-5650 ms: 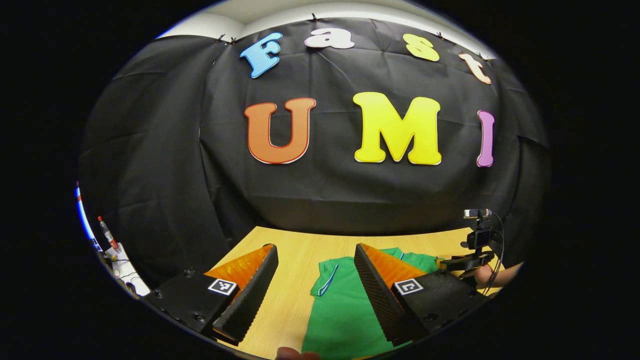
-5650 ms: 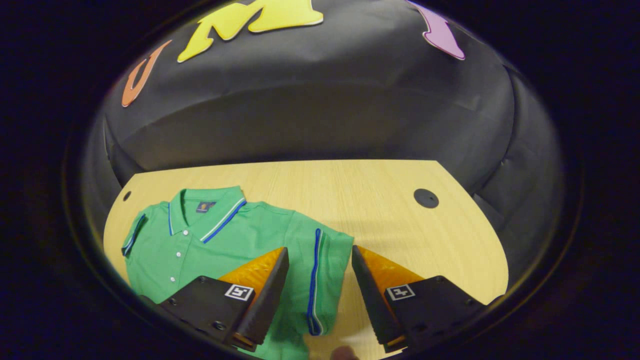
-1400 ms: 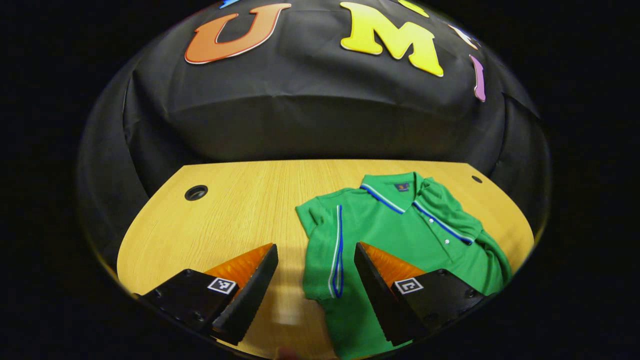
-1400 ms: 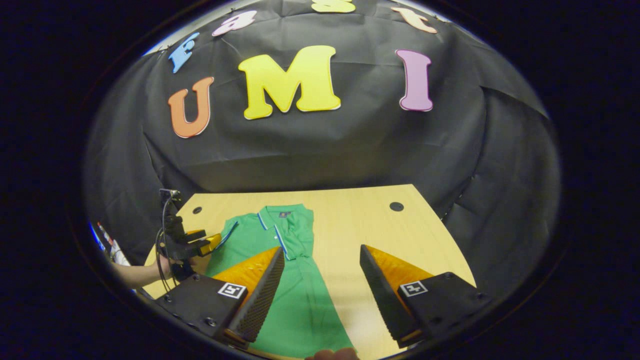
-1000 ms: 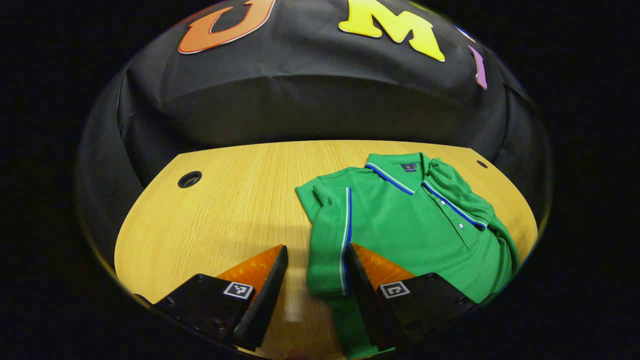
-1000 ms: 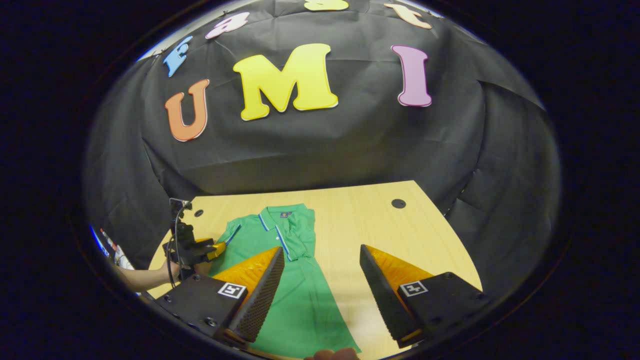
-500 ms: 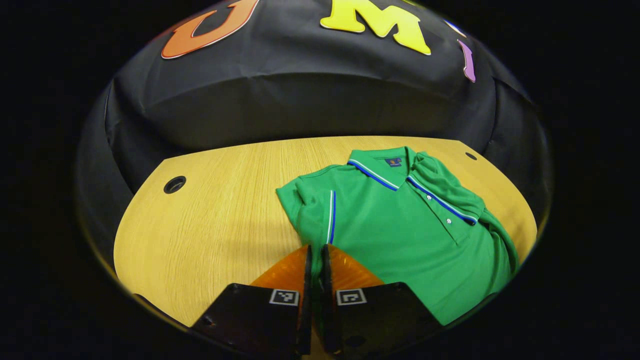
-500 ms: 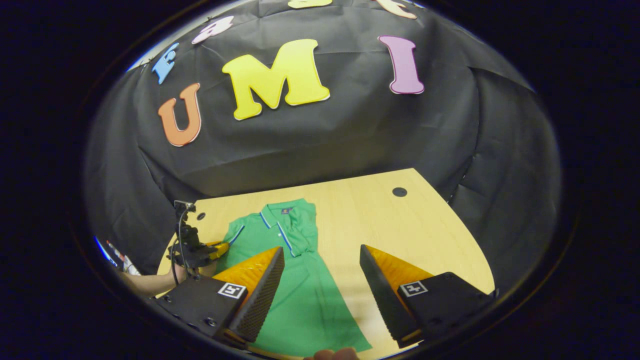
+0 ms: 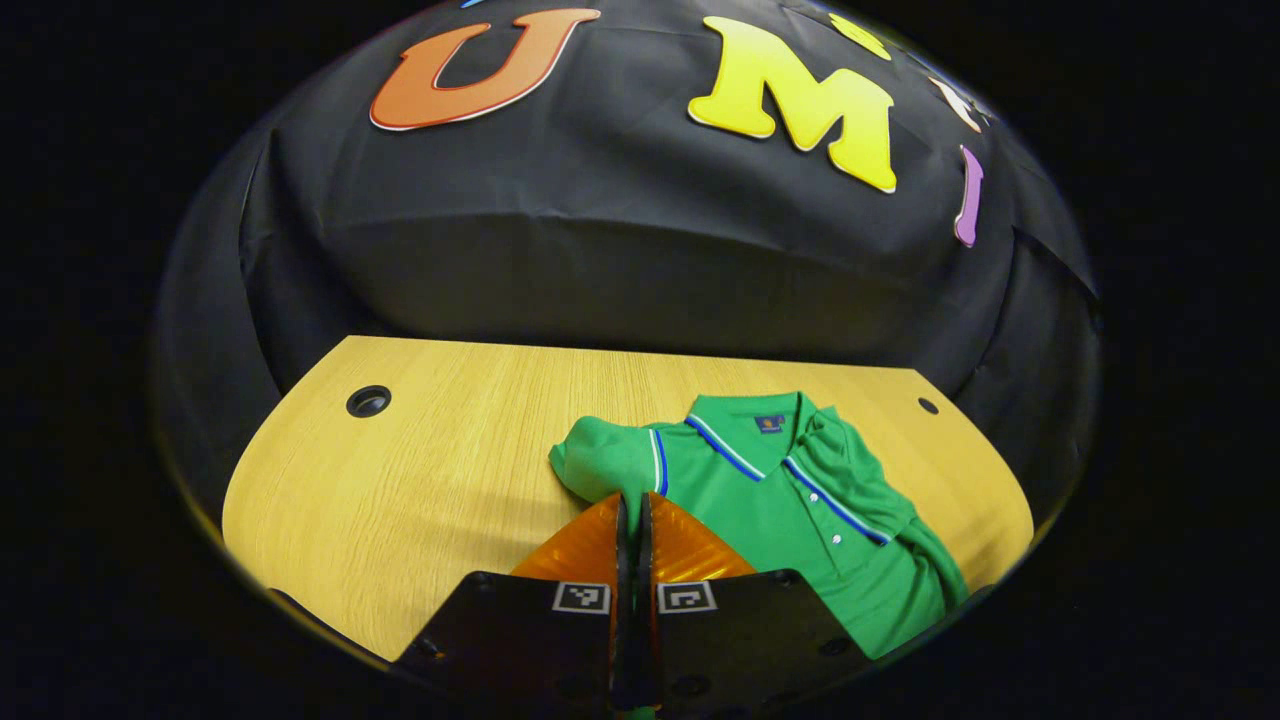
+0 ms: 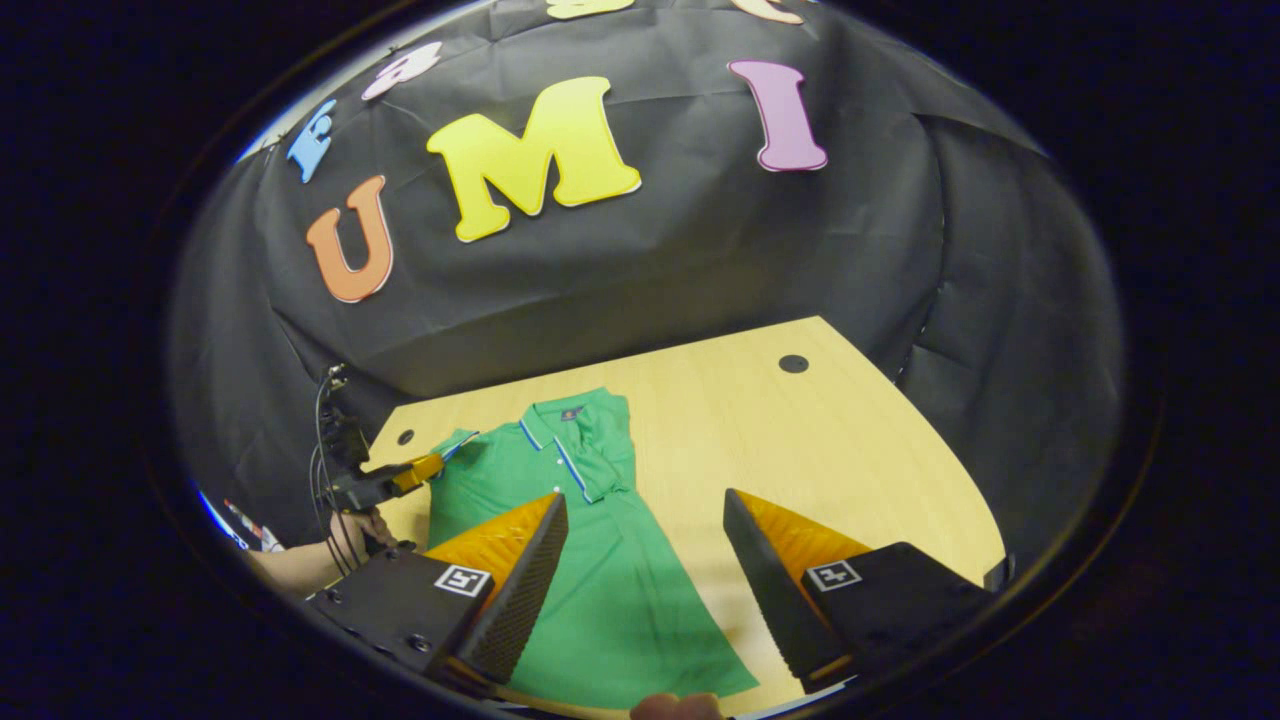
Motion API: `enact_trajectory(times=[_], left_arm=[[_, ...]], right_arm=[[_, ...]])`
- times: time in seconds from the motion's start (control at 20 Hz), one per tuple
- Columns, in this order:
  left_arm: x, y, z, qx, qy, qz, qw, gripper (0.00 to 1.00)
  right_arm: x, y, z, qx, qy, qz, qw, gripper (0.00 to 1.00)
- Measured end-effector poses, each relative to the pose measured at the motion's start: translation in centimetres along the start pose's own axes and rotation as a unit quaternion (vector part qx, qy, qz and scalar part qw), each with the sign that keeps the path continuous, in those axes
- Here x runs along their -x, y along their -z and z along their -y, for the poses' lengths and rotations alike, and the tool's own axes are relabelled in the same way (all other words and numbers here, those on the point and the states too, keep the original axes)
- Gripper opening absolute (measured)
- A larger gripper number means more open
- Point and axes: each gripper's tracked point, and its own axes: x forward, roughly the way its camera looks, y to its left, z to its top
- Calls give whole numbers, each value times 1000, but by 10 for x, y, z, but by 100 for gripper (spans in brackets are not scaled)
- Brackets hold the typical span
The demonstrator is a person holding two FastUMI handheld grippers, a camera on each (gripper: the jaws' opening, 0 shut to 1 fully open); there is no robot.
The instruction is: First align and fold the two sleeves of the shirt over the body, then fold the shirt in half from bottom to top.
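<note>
A green polo shirt (image 9: 800,500) with blue-and-white trim lies collar-away on the wooden table (image 9: 420,470). My left gripper (image 9: 632,500) is shut on the shirt's left sleeve (image 9: 605,465), which is bunched and raised a little off the table. In the right gripper view the shirt (image 10: 600,590) runs toward me, with its right sleeve (image 10: 608,440) folded over the body. My right gripper (image 10: 645,525) hangs open above the shirt's lower part and the table beside it, with nothing between its fingers. The left gripper (image 10: 432,463) is seen there at the far sleeve, held by a hand (image 10: 350,530).
The table (image 10: 820,440) has round cable holes near its far corners (image 9: 368,401) (image 9: 929,406) (image 10: 793,363). Black cloth walls close in behind and at both sides. Bare wood spreads to the left of the shirt in the left gripper view.
My left gripper came down over the left sleeve, shut on it, then lifted and pulled it back. The right gripper stayed open and barely drifted.
</note>
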Motion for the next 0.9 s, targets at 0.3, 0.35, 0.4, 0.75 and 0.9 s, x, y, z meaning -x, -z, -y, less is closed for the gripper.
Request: enact_trajectory(times=[0.3,0.35,0.4,0.75,0.9], left_arm=[[-11,2,47,-28,3,-16,999,4],[-15,2,55,-37,3,-15,999,3],[-19,4,64,-46,6,-17,999,4],[-38,52,111,-76,25,-79,994,6],[-24,80,126,-91,45,-113,988,45]], right_arm=[[23,7,30,-33,13,7,999,98],[26,10,37,-41,18,7,999,98],[30,13,45,-48,25,6,999,98],[52,27,81,-74,60,8,995,98],[51,30,80,-74,60,7,995,98]])
